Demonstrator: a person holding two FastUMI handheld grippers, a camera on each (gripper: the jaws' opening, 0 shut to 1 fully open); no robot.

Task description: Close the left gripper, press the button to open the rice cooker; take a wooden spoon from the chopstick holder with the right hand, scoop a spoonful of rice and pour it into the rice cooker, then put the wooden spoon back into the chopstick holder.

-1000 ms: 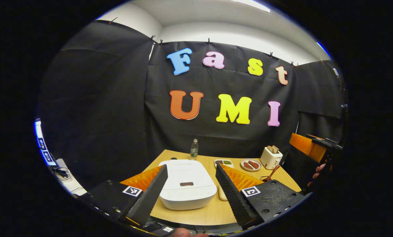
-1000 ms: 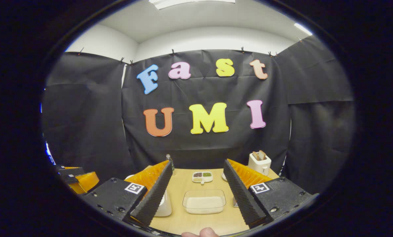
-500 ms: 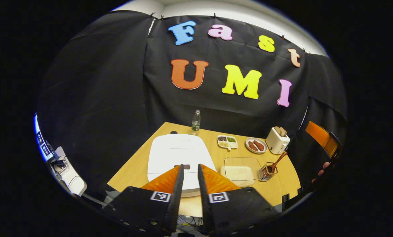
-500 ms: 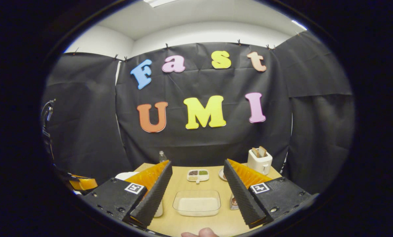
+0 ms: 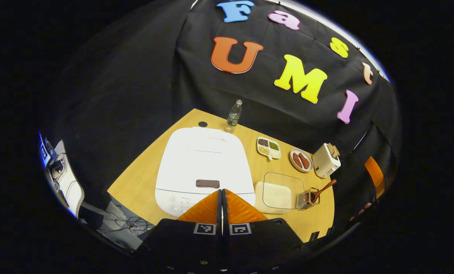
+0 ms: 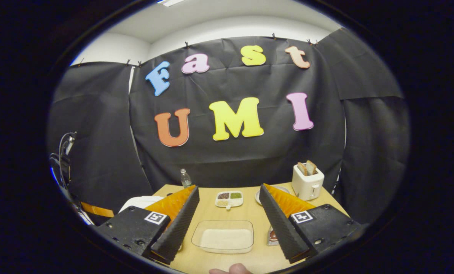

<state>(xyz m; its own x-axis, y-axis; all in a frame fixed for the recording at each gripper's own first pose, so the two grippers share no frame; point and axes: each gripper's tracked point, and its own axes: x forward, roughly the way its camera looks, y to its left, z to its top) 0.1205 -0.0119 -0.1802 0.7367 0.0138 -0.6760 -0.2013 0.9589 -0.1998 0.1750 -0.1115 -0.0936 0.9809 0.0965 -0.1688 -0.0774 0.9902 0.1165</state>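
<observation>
My left gripper [image 5: 222, 192] hangs above the white rice cooker [image 5: 204, 160], fingers pressed together, tips just short of its dark lid button [image 5: 207, 183]. My right gripper [image 6: 228, 207] is held level, fingers wide apart, framing the rice dish [image 6: 223, 236]; the wooden spoon [image 5: 322, 189] leans in the chopstick holder [image 5: 306, 198].

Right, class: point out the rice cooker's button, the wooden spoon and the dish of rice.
button [image 5: 207, 183], left gripper view, middle of the dark bar
wooden spoon [image 5: 324, 187], left gripper view, its handle
dish of rice [image 6: 223, 238], right gripper view, the rice surface
</observation>
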